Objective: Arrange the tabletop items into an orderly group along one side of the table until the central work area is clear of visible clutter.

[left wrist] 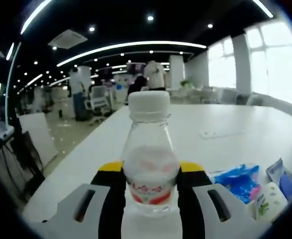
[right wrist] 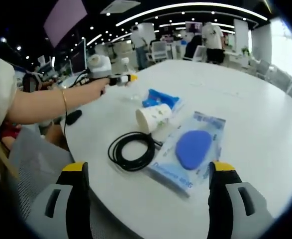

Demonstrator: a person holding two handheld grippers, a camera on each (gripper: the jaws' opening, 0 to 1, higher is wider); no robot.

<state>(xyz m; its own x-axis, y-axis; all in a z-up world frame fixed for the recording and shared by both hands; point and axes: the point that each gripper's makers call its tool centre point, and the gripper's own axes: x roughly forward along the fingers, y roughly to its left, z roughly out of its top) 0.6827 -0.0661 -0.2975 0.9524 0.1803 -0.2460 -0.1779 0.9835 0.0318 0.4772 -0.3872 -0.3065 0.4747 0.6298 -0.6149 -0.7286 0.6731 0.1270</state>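
Currently: left gripper (left wrist: 149, 191) pinching water bottle (left wrist: 149, 159) low, liable to tip when set down; right gripper (right wrist: 148, 191) spread above cable coil (right wrist: 132, 150).

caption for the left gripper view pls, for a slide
Left gripper clamps a clear plastic bottle with white cap above the white table.

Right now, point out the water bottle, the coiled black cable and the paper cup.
water bottle (left wrist: 149, 164), left gripper view, its label.
coiled black cable (right wrist: 117, 153), right gripper view, loop's left side.
paper cup (right wrist: 153, 117), right gripper view, its side wall.
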